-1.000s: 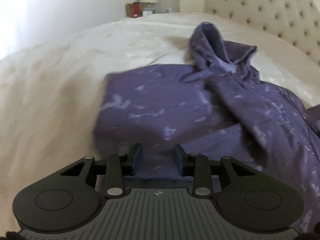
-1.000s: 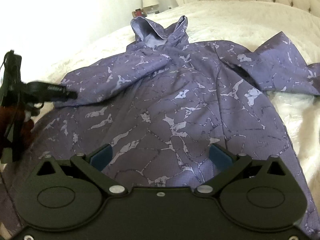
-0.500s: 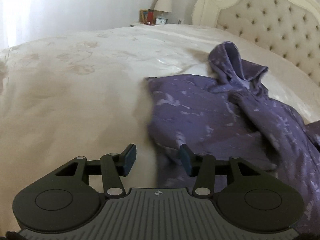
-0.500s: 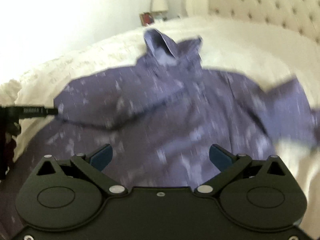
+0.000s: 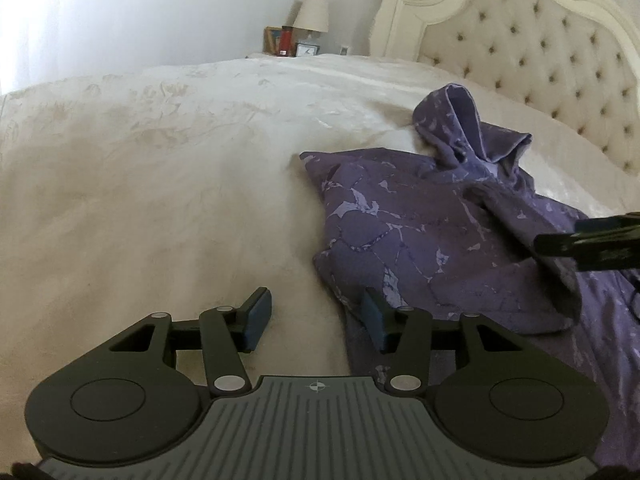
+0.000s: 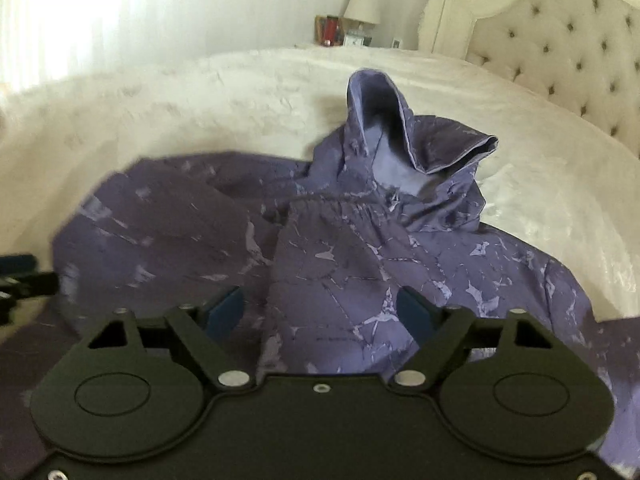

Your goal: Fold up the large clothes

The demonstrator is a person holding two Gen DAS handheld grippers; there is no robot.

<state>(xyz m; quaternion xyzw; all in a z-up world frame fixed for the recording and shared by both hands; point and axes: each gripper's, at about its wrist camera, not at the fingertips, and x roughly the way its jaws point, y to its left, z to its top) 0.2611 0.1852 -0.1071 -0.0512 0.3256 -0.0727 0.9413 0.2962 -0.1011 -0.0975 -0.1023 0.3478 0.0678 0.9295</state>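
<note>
Purple marble-print hooded garment (image 6: 400,264) on cream bed (image 5: 160,184), one sleeve folded across. Left gripper (image 5: 316,320) released, empty; right gripper (image 6: 320,312) narrowing, unclenched, over sleeve. Next, probably: fold opposite sleeve.

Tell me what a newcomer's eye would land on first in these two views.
First, the purple patterned hoodie spread on the cream bedspread, its hood standing up toward the tufted headboard. A sleeve is folded across the body. Next, the right gripper, jaws open and just closing, over that sleeve, and the open left gripper at the hoodie's edge.
</note>
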